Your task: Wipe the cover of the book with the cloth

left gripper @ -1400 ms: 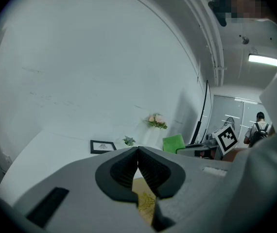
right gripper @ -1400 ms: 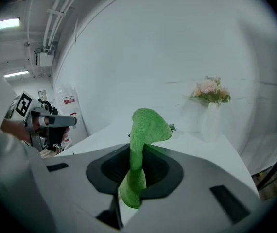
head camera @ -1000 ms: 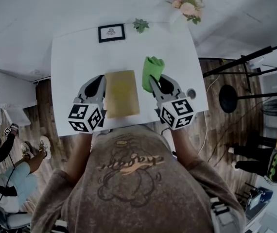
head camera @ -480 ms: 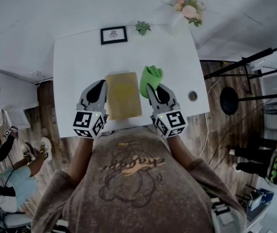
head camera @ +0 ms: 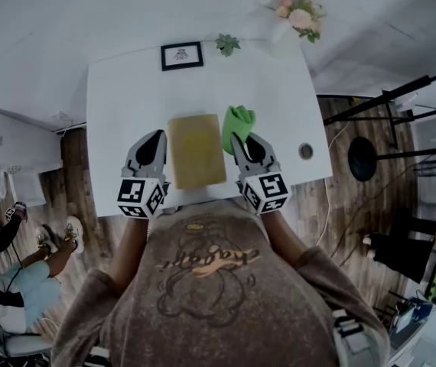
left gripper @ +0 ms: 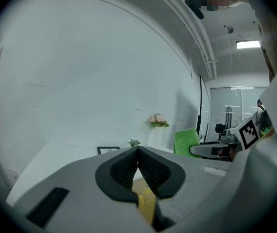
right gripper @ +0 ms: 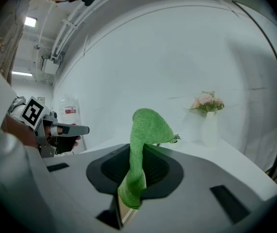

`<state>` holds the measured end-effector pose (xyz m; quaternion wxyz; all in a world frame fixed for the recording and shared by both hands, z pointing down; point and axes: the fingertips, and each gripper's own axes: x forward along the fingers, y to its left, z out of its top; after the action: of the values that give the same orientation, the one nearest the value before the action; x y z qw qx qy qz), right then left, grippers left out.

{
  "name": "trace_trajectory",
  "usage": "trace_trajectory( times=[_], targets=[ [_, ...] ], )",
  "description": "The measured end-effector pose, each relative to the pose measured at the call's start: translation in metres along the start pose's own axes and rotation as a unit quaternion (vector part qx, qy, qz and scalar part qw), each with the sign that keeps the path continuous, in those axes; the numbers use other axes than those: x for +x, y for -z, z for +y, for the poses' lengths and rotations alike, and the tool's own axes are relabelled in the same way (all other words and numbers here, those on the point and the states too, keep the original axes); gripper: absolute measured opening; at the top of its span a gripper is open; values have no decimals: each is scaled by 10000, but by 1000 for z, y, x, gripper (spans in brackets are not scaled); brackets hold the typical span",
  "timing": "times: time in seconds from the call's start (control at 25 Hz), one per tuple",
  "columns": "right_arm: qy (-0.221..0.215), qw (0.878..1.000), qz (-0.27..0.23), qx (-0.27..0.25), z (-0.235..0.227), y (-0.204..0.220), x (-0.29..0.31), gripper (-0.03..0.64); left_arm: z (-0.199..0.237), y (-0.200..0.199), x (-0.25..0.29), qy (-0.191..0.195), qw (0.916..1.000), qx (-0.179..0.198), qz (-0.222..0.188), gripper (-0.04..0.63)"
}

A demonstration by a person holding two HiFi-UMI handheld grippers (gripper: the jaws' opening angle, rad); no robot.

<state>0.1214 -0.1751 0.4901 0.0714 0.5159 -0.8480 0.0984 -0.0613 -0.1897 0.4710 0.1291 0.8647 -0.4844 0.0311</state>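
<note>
the right tongs are clenched on the green cloth, which sticks up out of them. the left tongs are pressed shut with nothing in them. the yellow book lies flat on the white counter, between the two tongs, with its long side pointing away from the person. the book is just to the left of the cloth, so the right tongs only need to go a little left.

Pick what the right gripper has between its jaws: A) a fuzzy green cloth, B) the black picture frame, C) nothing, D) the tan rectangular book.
A: in the right gripper view the right gripper has its jaws shut on the fuzzy green cloth, which stands up from between them. The tan rectangular book lies flat on the white table.
</note>
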Motion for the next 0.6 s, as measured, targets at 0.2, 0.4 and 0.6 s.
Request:
trace_trajectory(
  times=[0.2, 0.4, 0.6],
  targets=[
    [-57, 10000, 11, -6, 3, 2, 2, 61, 4, 0, -1, -56, 9999, -134, 13, 3],
    [-99, 9999, 38, -21, 5, 2, 3, 60, 4, 0, -2, -90, 9997, -216, 55, 3],
    [-149, 9999, 37, 39, 5, 3, 2, 60, 6, 4, -2, -150, 9995, -251, 147, 3]
  ],
)
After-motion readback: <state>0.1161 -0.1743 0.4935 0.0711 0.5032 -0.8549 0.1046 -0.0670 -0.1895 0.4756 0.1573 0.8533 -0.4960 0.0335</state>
